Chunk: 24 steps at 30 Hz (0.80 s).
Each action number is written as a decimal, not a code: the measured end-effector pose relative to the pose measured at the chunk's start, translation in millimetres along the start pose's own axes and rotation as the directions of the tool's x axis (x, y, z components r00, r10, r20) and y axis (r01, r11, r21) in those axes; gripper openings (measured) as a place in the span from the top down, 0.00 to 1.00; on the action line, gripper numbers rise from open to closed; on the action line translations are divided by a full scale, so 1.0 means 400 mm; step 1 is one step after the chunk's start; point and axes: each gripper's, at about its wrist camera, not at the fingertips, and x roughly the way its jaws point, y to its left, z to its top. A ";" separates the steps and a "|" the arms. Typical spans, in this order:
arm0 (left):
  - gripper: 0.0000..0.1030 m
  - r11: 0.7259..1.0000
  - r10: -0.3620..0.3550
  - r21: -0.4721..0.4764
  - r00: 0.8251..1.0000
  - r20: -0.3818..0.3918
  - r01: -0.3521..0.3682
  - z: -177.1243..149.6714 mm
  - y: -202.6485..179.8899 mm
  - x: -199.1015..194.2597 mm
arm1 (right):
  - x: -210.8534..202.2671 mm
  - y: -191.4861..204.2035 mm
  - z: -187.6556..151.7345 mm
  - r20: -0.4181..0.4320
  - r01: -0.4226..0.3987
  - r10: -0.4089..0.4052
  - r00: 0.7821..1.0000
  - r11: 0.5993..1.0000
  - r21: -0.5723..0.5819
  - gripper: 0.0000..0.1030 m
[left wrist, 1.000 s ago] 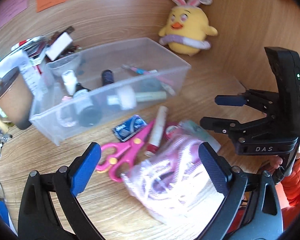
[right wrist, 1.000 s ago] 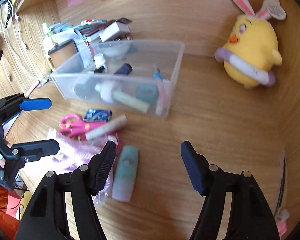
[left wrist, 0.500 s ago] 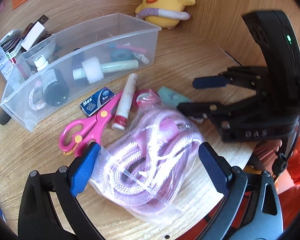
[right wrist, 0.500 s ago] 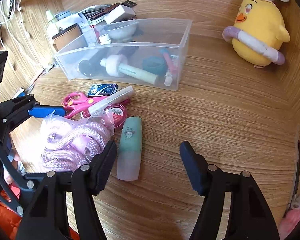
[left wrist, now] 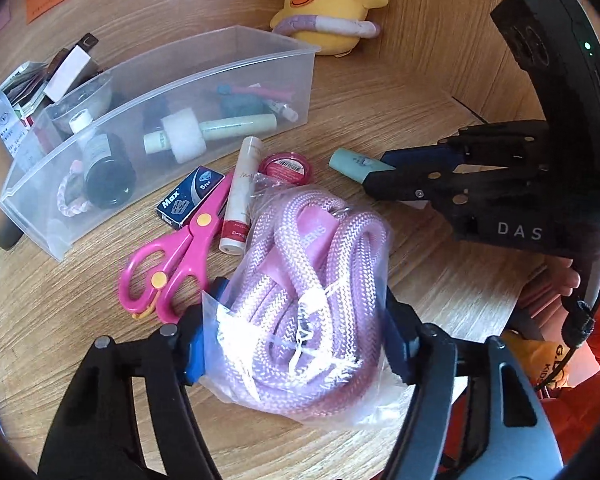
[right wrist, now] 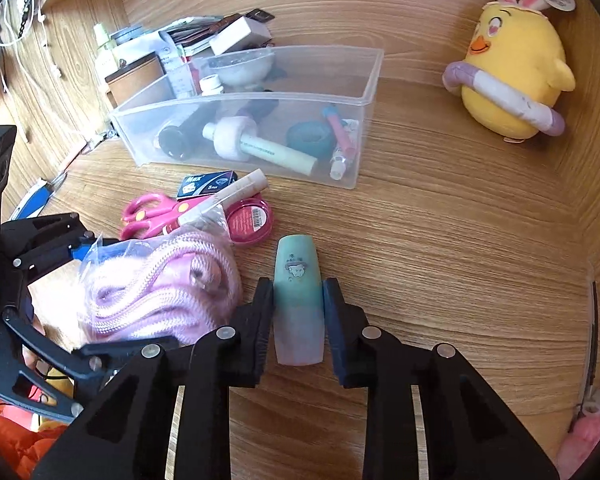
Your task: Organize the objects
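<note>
Angling both tongs steeply down at the desk (right wrist: 460, 240), I have the left tongs (left wrist: 296, 336) around the bagged rope (left wrist: 312, 312), their jaws having just been closing; the blue pads now meet the clear bag on both sides and the plastic bulges between them. The rope is pale pink, braided and coiled in loops, lying on the desk near the front edge, just beside the pink scissors (left wrist: 176, 264). My right tongs (right wrist: 298, 316) have also just been closing and now pinch the mint tube (right wrist: 298, 300) at its middle, narrow, pads flat against its sides. The tube lies flat, green fading to lilac at the near end, with a small printed figure, between the rope and bare wood.
</note>
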 end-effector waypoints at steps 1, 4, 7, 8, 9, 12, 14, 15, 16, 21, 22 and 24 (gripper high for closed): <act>0.35 1.000 0.000 -0.003 1.000 0.003 0.000 -0.001 0.001 -0.002 | -0.007 -0.004 0.000 0.009 0.001 -0.001 1.000 1.000 0.009 0.78; 0.36 1.000 -0.005 -0.012 1.000 0.008 0.006 0.003 0.005 -0.001 | -0.024 -0.011 0.003 0.028 0.004 -0.005 1.000 0.999 0.031 0.78; 0.36 0.999 -0.018 -0.027 1.000 0.021 0.019 0.006 0.013 -0.010 | -0.041 -0.016 0.010 0.048 0.007 -0.009 0.999 0.999 0.047 0.78; 0.37 0.999 -0.015 -0.032 0.999 0.028 0.015 0.008 0.020 -0.017 | -0.047 -0.017 0.014 0.056 0.007 -0.010 0.998 0.999 0.050 0.78; 0.37 0.999 -0.008 -0.035 0.999 0.036 0.009 0.011 0.023 -0.023 | -0.053 -0.018 0.018 0.064 0.008 -0.011 0.998 0.999 0.053 0.78; 0.37 0.998 -0.003 -0.058 0.998 0.069 0.007 0.022 0.038 -0.051 | -0.070 -0.019 0.038 0.087 0.013 -0.017 0.996 0.999 0.052 0.78; 0.37 0.997 0.002 -0.073 0.995 0.098 0.006 0.033 0.052 -0.072 | -0.082 -0.018 0.058 0.105 0.021 -0.025 0.994 0.999 0.042 0.78; 0.37 0.997 0.007 -0.079 0.994 0.112 0.002 0.039 0.057 -0.083 | -0.088 -0.018 0.066 0.114 0.023 -0.027 0.993 0.999 0.037 0.78; 0.37 0.996 0.011 -0.085 0.992 0.126 -0.001 0.044 0.063 -0.091 | -0.094 -0.016 0.074 0.123 0.026 -0.030 0.992 0.999 0.031 0.78; 0.38 0.993 0.045 -0.119 0.982 0.185 -0.024 0.074 0.100 -0.137 | -0.117 0.002 0.125 0.174 0.026 -0.027 0.984 1.000 0.007 0.78; 0.38 0.992 0.055 -0.126 0.979 0.196 -0.030 0.082 0.108 -0.145 | -0.120 0.005 0.135 0.183 0.025 -0.025 0.983 1.000 0.006 0.78; 0.38 0.989 0.071 -0.141 0.973 0.220 -0.041 0.096 0.128 -0.159 | -0.121 0.009 0.152 0.195 0.020 -0.019 0.981 1.000 -0.002 0.78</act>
